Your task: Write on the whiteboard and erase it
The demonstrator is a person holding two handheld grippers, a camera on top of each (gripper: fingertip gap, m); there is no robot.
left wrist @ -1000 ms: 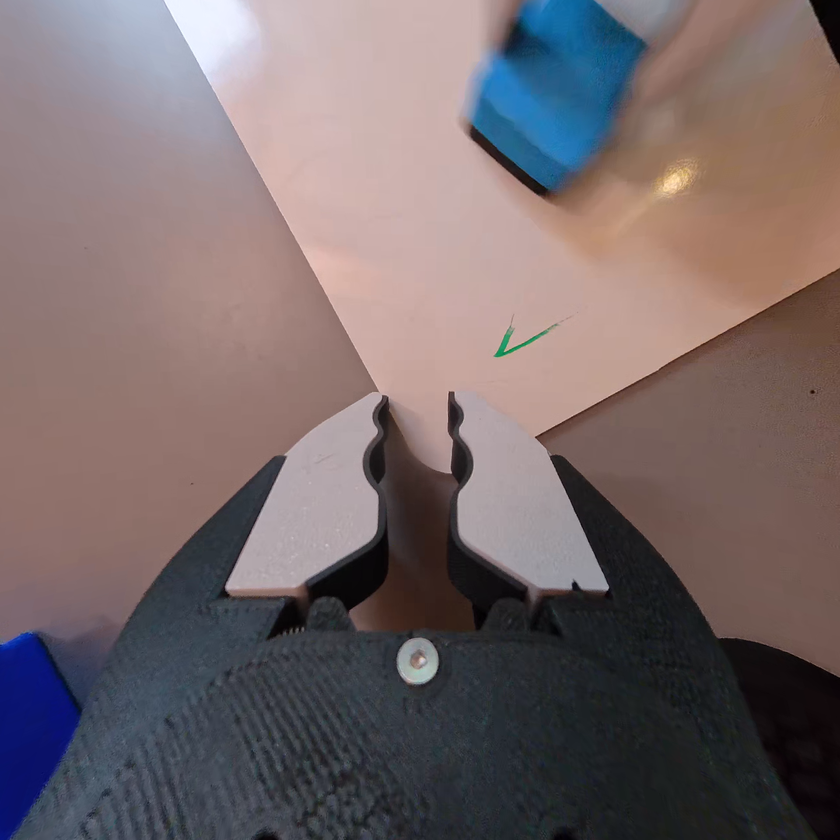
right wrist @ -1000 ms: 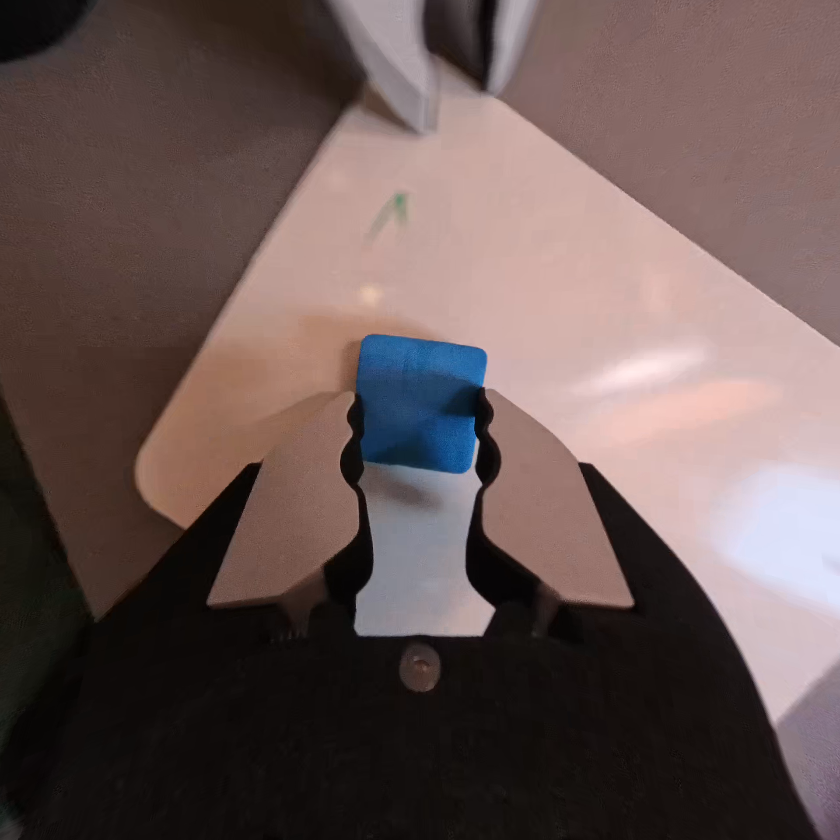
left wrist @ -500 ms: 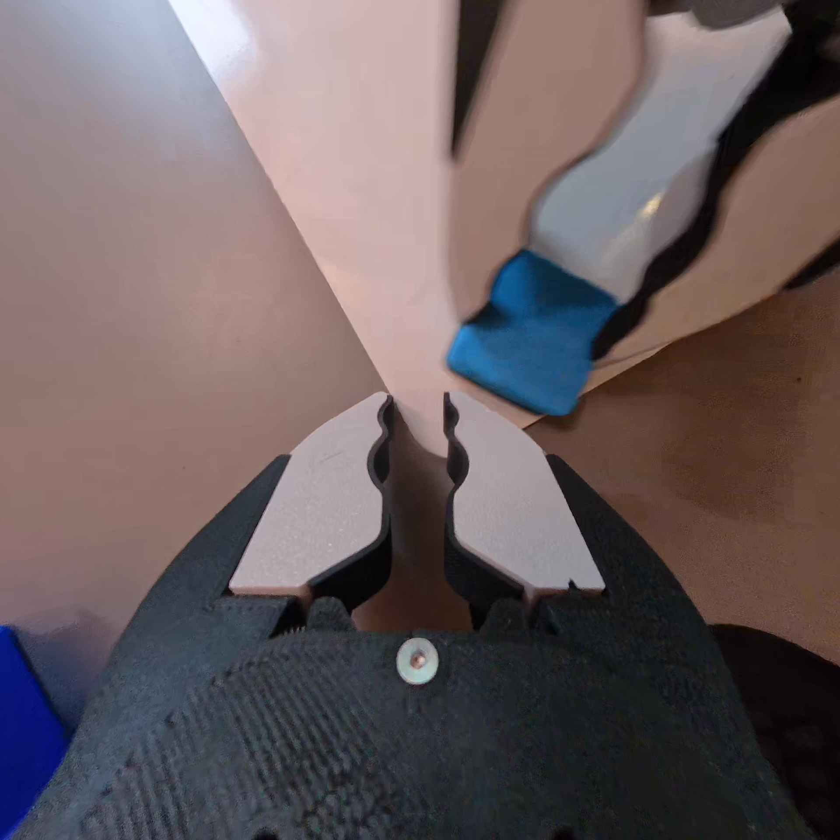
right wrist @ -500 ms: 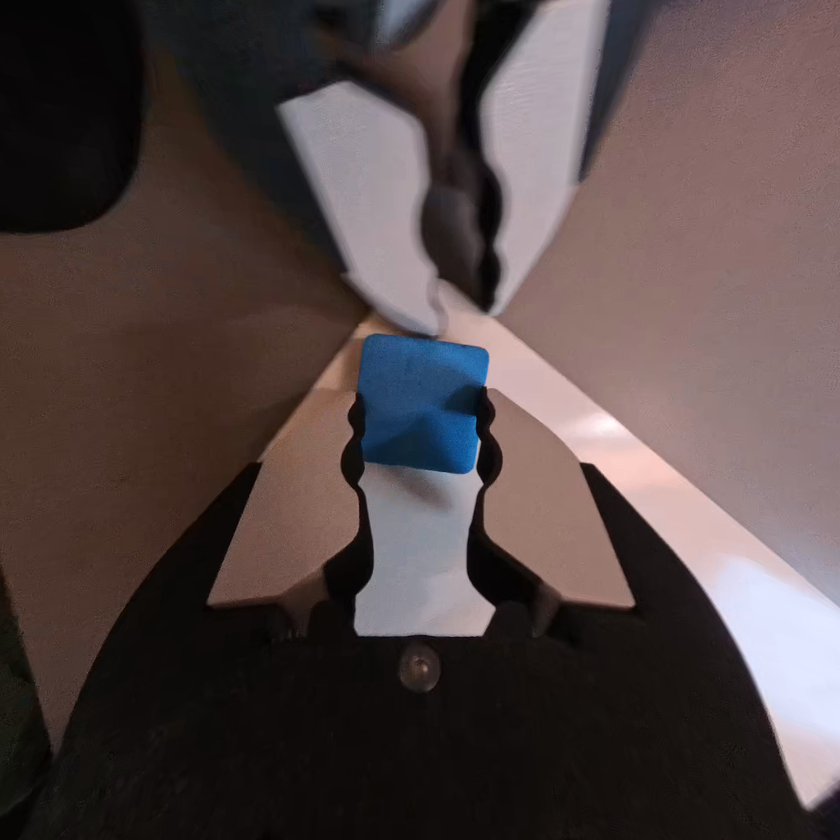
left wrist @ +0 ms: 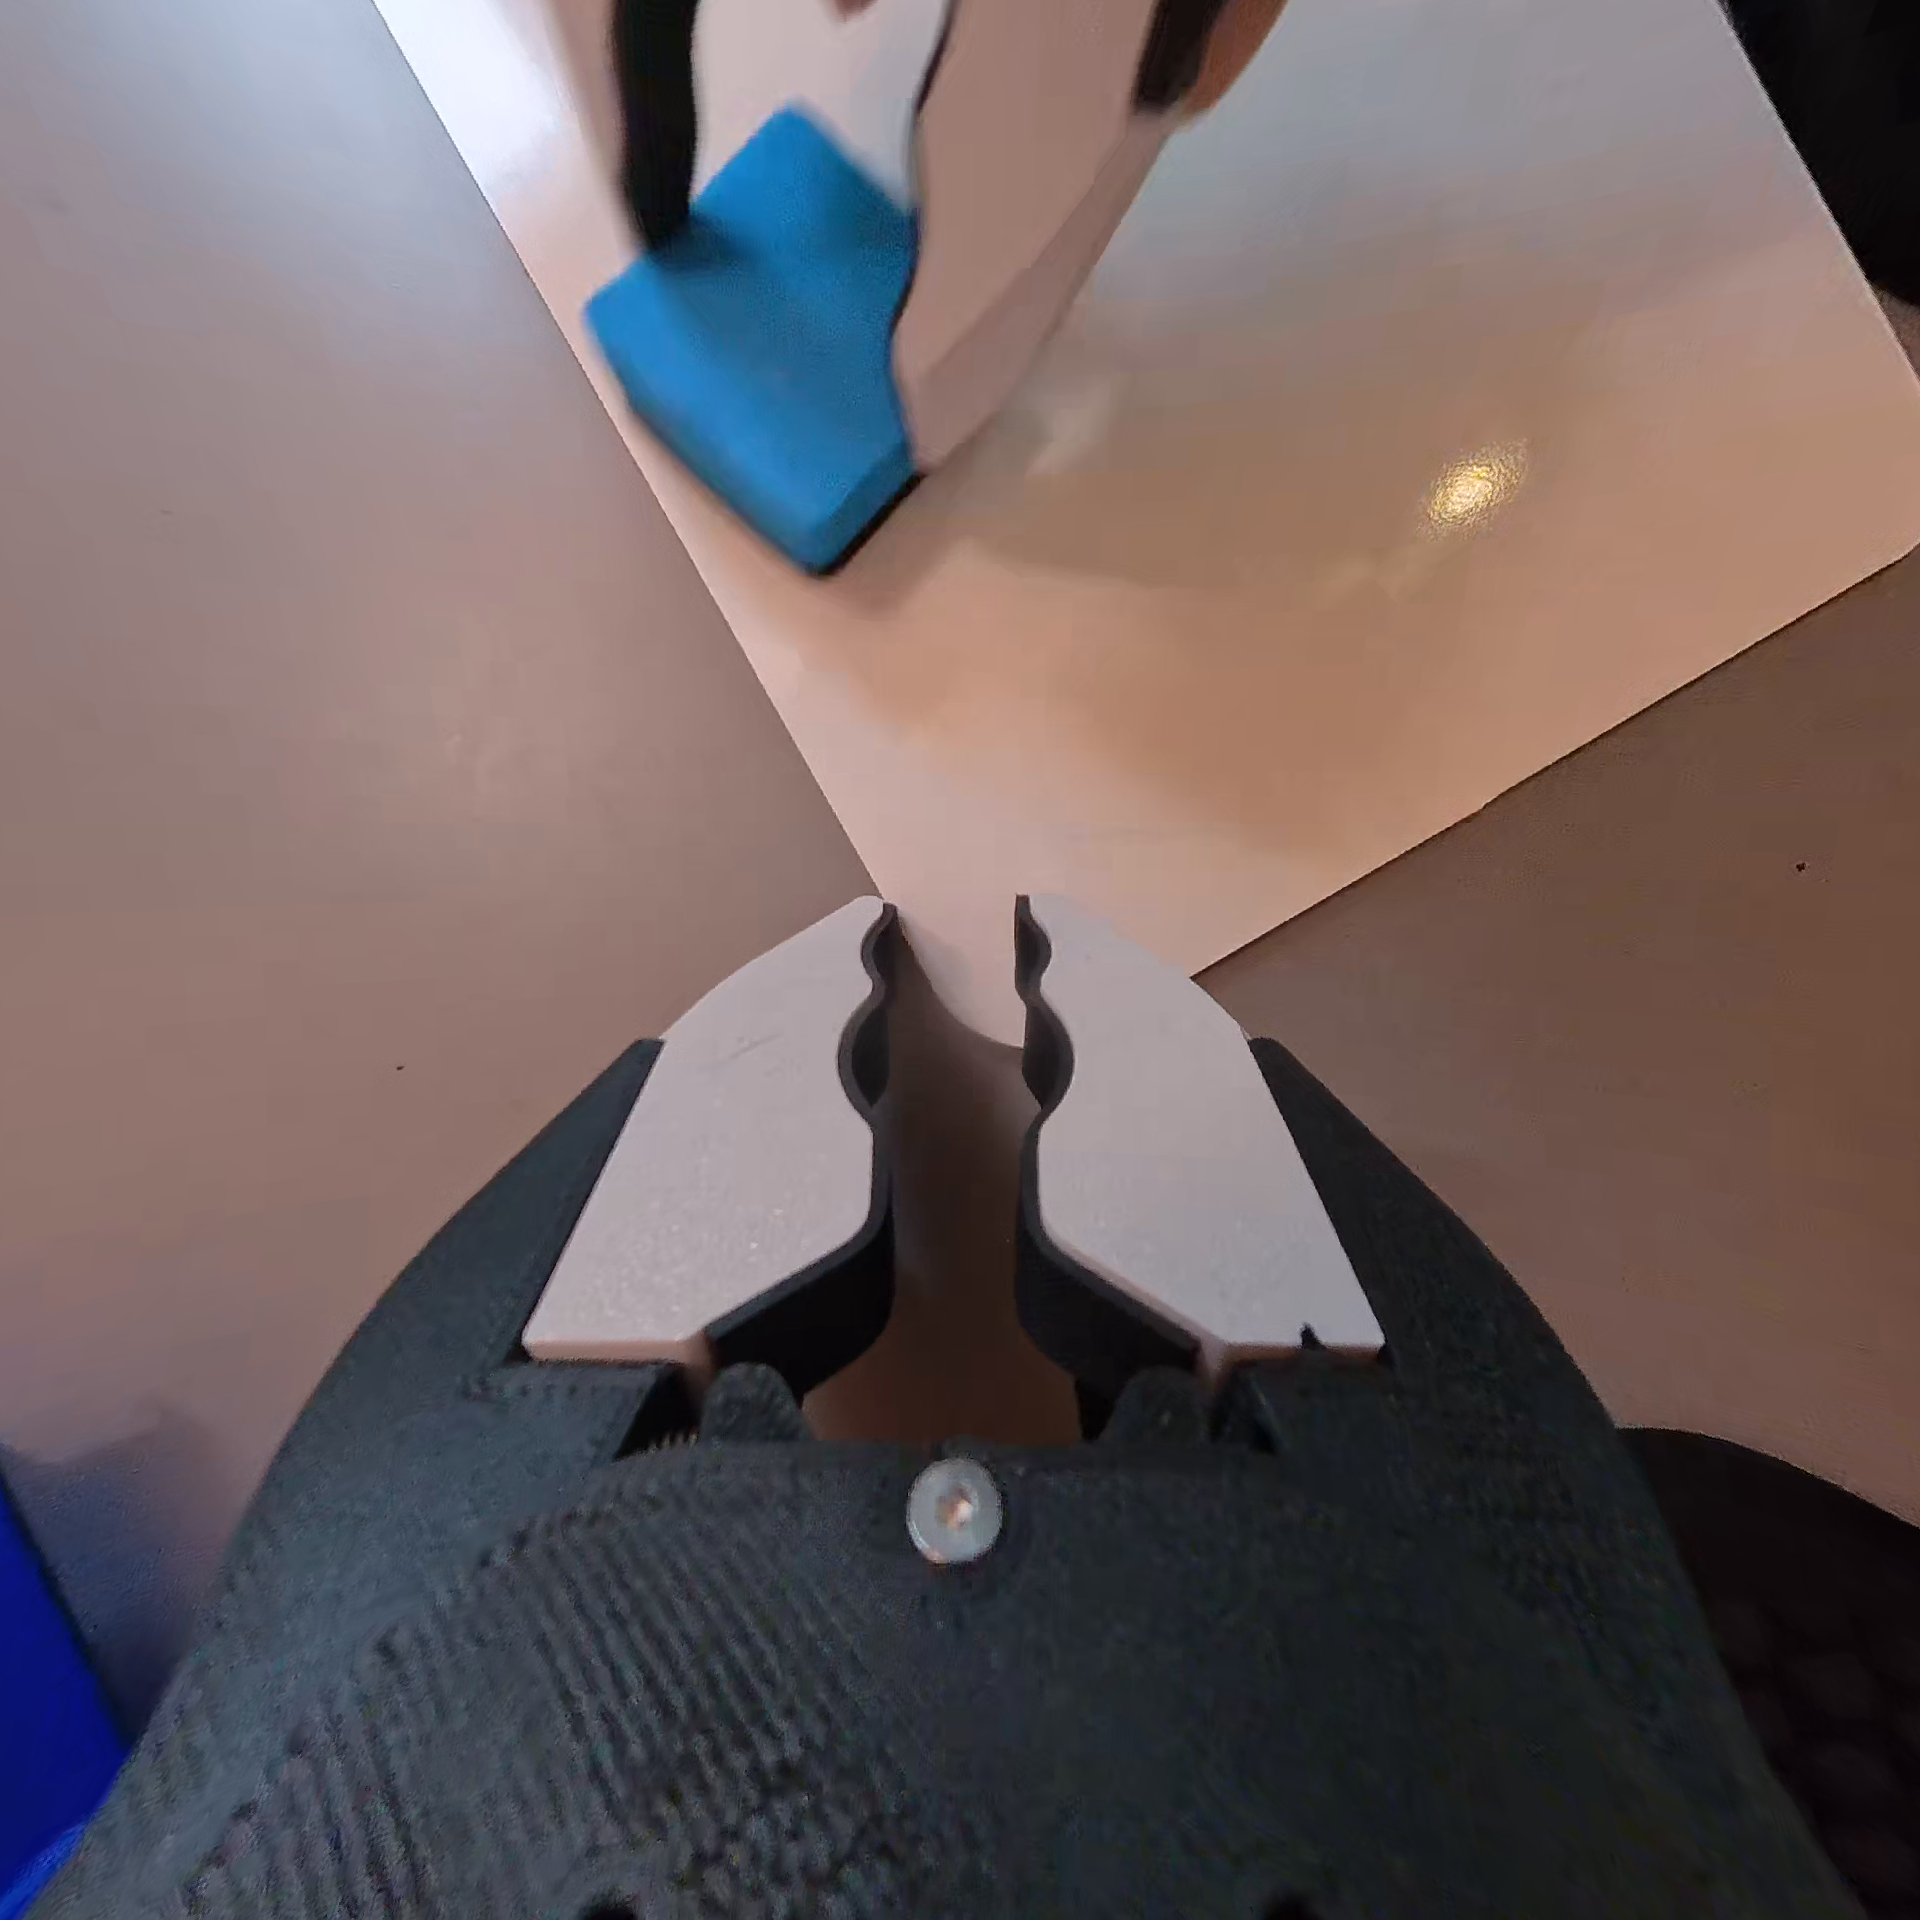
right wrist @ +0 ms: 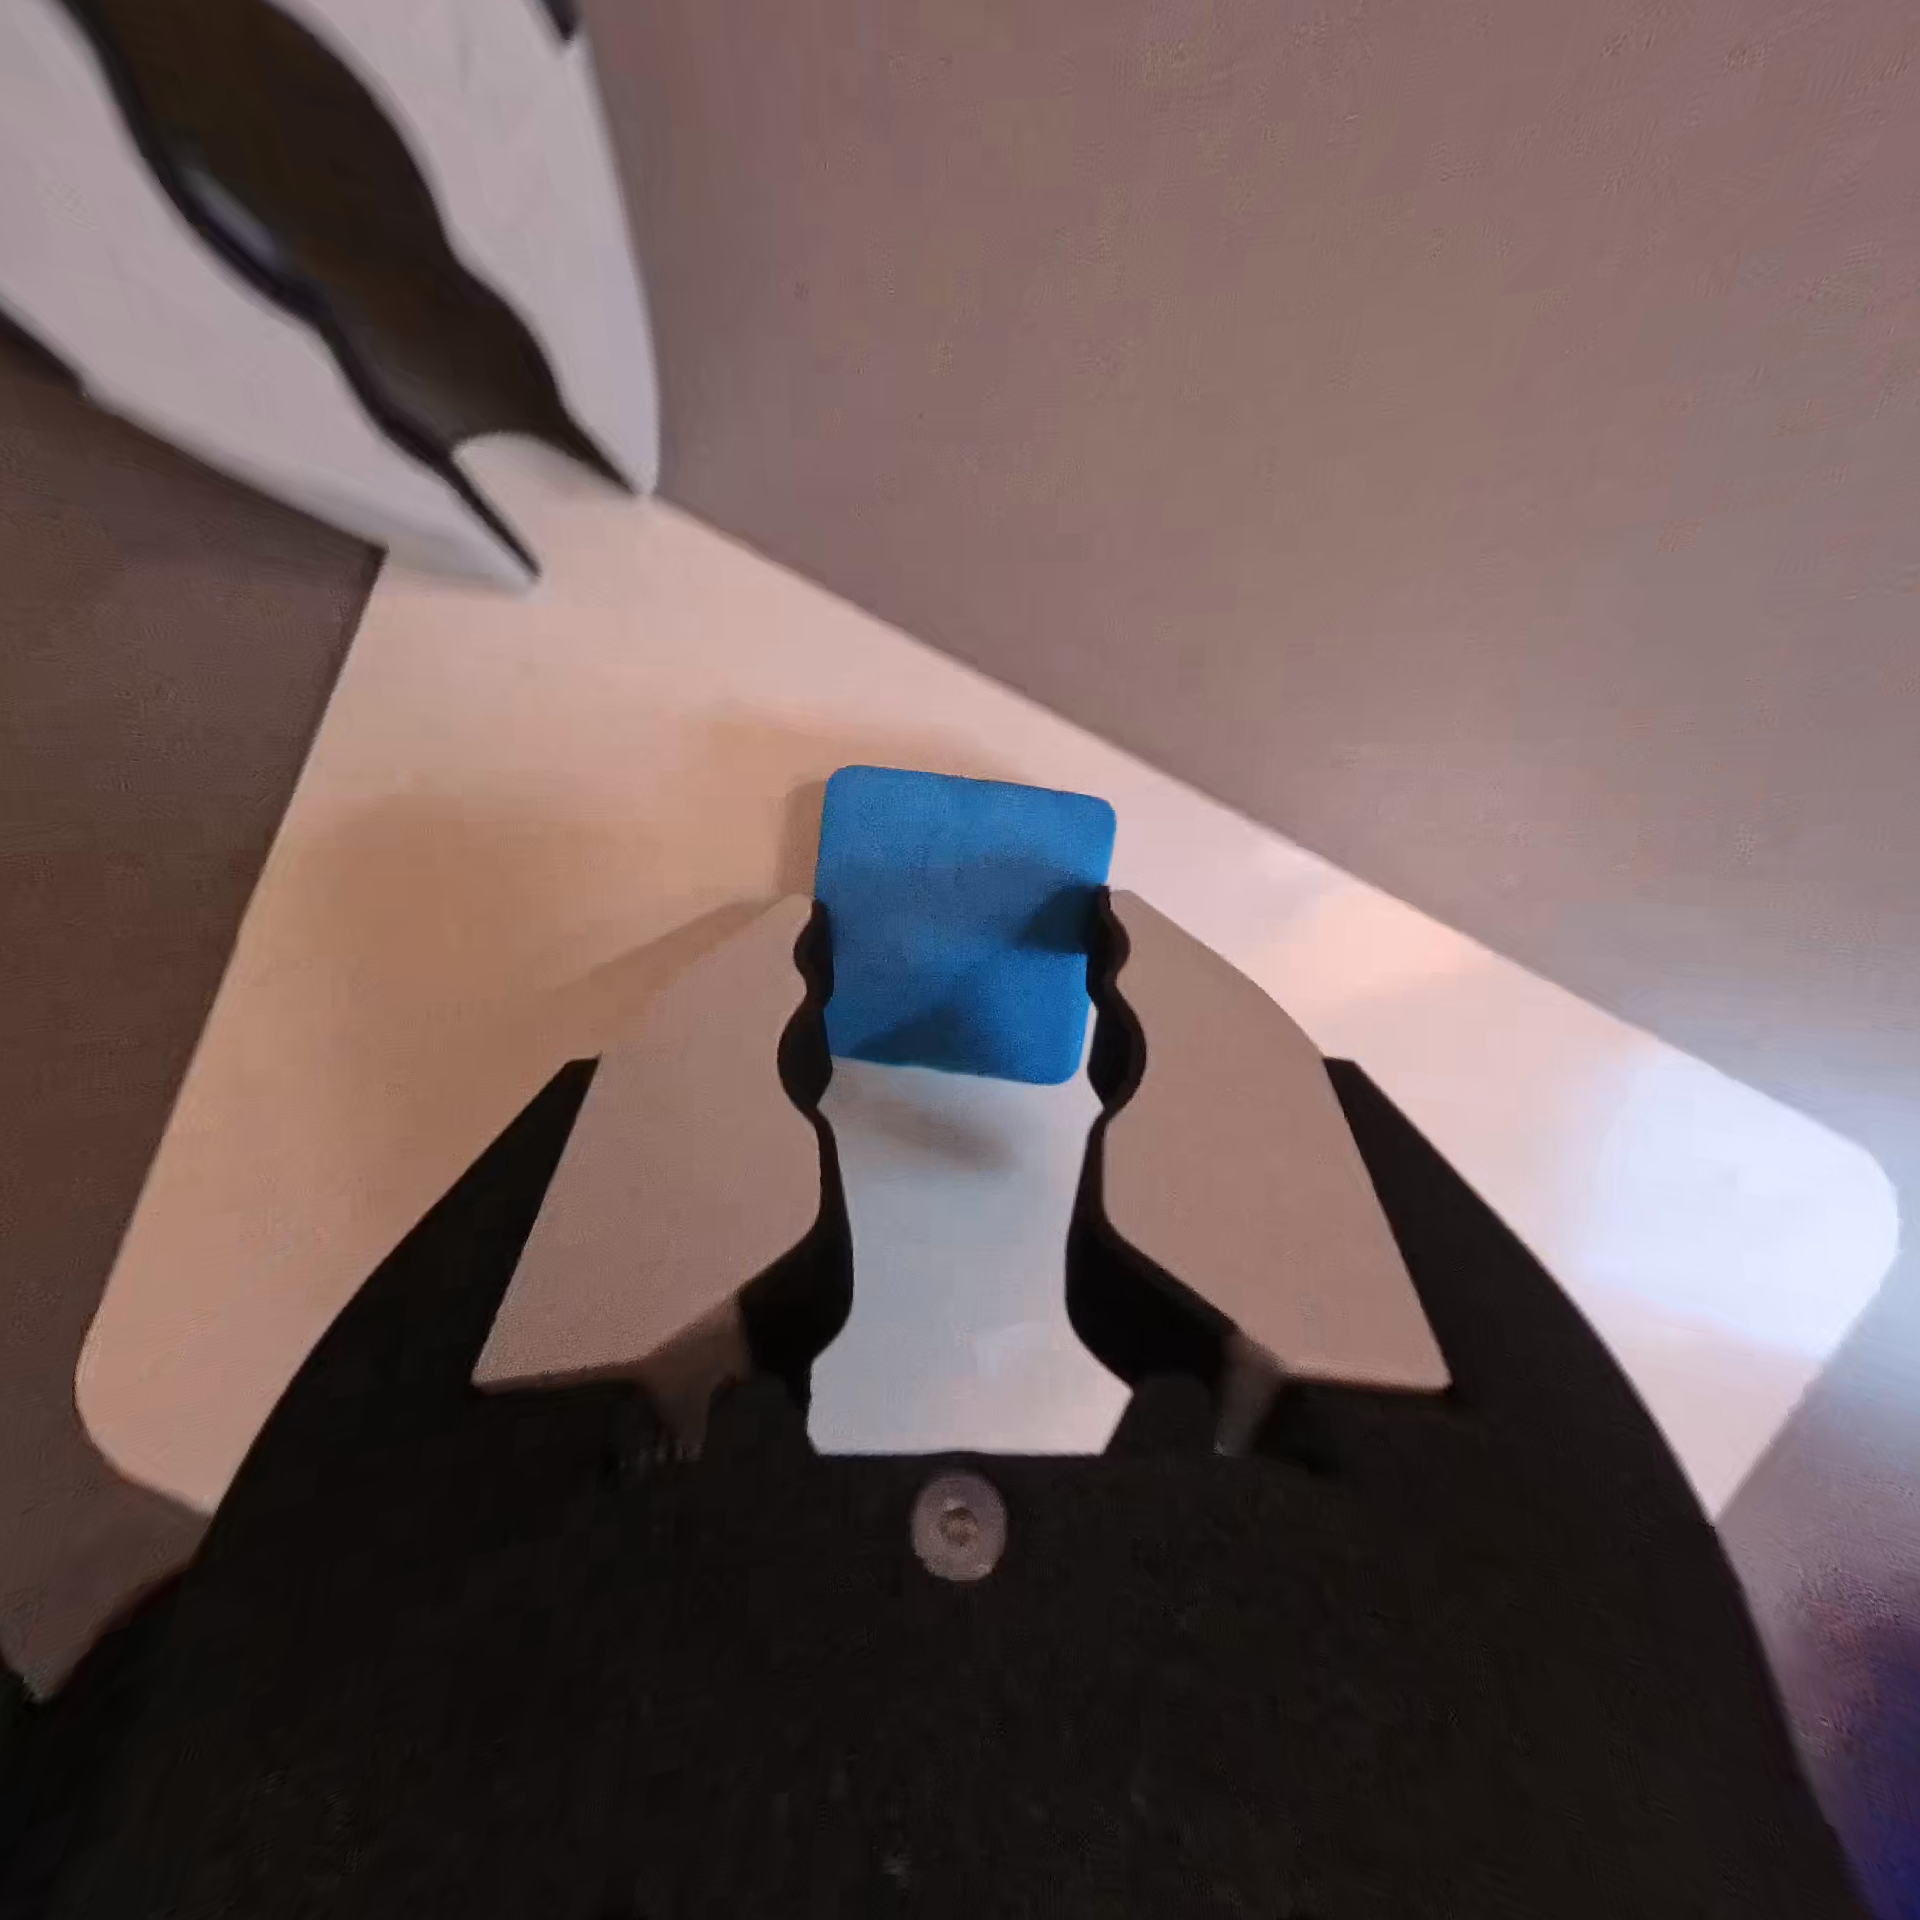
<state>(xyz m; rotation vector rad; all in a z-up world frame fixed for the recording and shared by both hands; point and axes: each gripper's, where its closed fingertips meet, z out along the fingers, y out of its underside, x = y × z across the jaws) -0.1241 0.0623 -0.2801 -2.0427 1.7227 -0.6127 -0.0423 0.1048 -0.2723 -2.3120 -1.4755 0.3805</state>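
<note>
Eraser point(right wrist: 961, 925), a blue foam block clamped between the right gripper point(right wrist: 961, 940) jaws, sits flat on the whiteboard point(left wrist: 1299, 675) near its edge, so wiping well means even downward pressure while the left gripper point(left wrist: 951, 935) (slightly parted, holding nothing) pins the corner.

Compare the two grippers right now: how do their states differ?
The right gripper is shut on the blue foam eraser, pressing it on the white whiteboard. The left gripper is empty, jaws slightly apart at the board's corner. Both share grey fingers on black bodies.
</note>
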